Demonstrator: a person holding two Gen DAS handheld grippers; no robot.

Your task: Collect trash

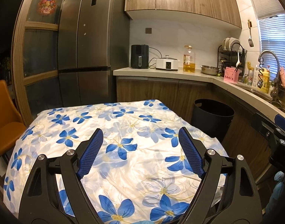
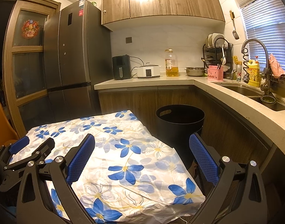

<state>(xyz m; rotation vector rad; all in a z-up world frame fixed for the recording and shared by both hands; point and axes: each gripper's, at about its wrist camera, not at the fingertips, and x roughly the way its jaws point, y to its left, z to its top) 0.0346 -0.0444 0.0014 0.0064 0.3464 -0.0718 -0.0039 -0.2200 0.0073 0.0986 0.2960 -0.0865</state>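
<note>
Both tools, left (image 1: pixel 138 138) and right (image 2: pixel 142 145), released and empty over the bare worktop (image 1: pixel 142 112); no trash visible. Bin (image 2: pixel 179 119) upper right. Next: locate trash.

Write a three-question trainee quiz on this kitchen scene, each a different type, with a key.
1. True or false: the left gripper holds trash.
2. Multiple choice: the black bin stands A) on the counter, B) on the floor beside the floral-covered table, C) in the sink.
3. Fill in: both grippers, including the right gripper, are ____.

Key: 1 false; 2 B; 3 open.
</note>
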